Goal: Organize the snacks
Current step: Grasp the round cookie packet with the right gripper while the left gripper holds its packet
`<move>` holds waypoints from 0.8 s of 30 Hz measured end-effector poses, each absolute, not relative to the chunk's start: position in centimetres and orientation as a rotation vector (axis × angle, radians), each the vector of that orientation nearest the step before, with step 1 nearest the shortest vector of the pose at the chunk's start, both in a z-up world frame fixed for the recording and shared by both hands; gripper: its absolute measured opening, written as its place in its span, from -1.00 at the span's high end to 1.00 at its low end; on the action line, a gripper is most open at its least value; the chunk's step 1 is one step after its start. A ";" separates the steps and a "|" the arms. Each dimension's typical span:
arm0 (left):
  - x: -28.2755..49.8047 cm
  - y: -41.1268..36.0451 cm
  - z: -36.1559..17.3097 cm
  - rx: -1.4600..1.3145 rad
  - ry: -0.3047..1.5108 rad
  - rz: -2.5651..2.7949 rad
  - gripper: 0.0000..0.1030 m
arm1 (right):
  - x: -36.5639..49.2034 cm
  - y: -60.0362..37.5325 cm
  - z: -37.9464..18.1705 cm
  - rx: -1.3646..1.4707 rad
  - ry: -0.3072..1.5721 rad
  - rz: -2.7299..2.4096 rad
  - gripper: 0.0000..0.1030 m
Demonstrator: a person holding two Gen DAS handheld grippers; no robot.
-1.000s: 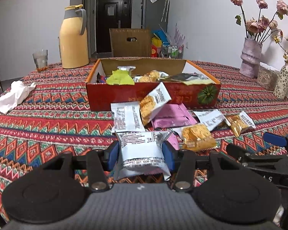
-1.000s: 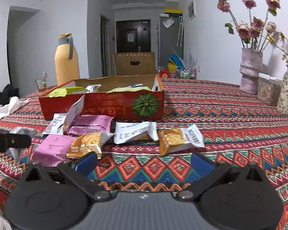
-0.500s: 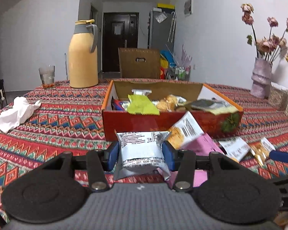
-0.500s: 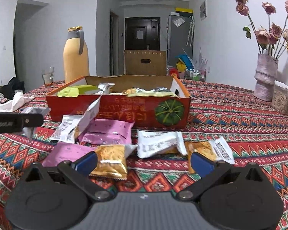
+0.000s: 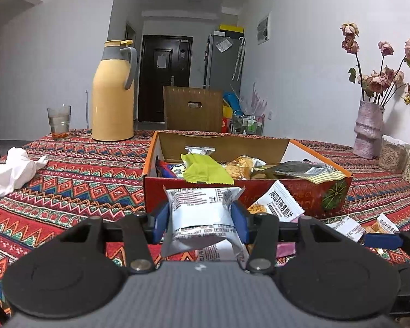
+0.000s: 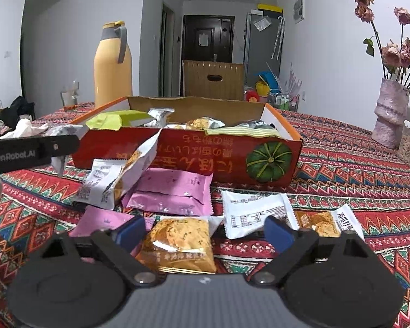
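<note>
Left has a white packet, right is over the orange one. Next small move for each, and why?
Probably: left gripper carries its clamped white packet forward over the box wall and drops it in; the box sits just ahead. Right gripper jaws are closing around the orange packet, pads not yet touching, so finish closing.

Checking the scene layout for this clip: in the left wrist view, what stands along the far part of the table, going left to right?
White cloth → glass → yellow thermos jug → red snack box → pink vase with dried roses.
</note>
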State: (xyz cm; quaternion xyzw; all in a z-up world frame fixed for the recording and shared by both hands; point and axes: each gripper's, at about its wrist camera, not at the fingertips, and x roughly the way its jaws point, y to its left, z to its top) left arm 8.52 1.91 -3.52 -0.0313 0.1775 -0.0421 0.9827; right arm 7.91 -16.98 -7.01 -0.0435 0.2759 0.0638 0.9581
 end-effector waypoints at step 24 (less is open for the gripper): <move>8.5 1.3 -4.1 -0.034 0.373 -0.100 0.02 | 7.5 -16.9 -7.3 -0.094 0.539 0.179 0.01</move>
